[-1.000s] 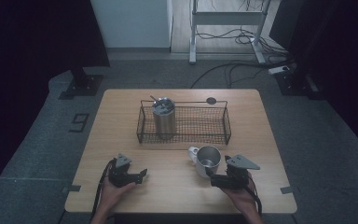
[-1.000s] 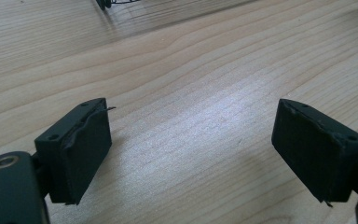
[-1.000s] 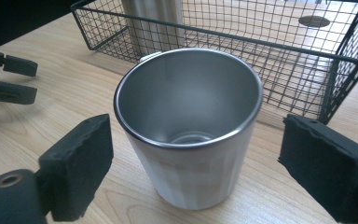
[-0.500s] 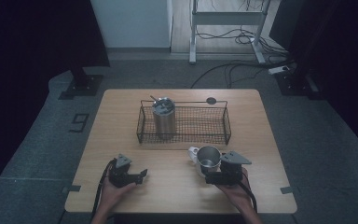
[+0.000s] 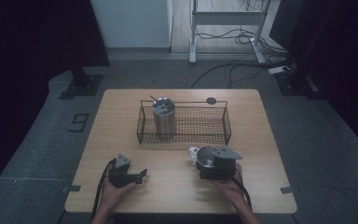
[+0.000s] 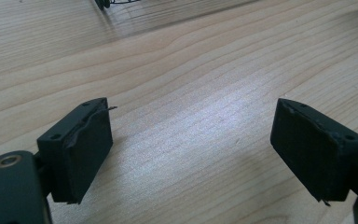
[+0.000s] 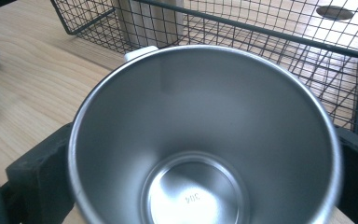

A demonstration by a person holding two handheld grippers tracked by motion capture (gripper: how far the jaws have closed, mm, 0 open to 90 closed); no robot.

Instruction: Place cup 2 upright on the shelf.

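The steel mug (image 7: 205, 140) is parked right between the jaws of the right gripper (image 5: 208, 163), which have just been opening and now stand wide on either side of it, with no squeeze that can be made out. Just past it sits the wire basket (image 5: 223, 122). The left gripper (image 6: 191, 154) is held parted over bare table (image 6: 191, 70), with nothing in it.

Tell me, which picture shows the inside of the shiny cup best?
The right gripper view: the shiny cup sits close between that gripper's jaws, so you see right down to its bottom. The high view shows the cup small, partly behind the right gripper, in front of the wire basket. The left gripper view shows bare table.
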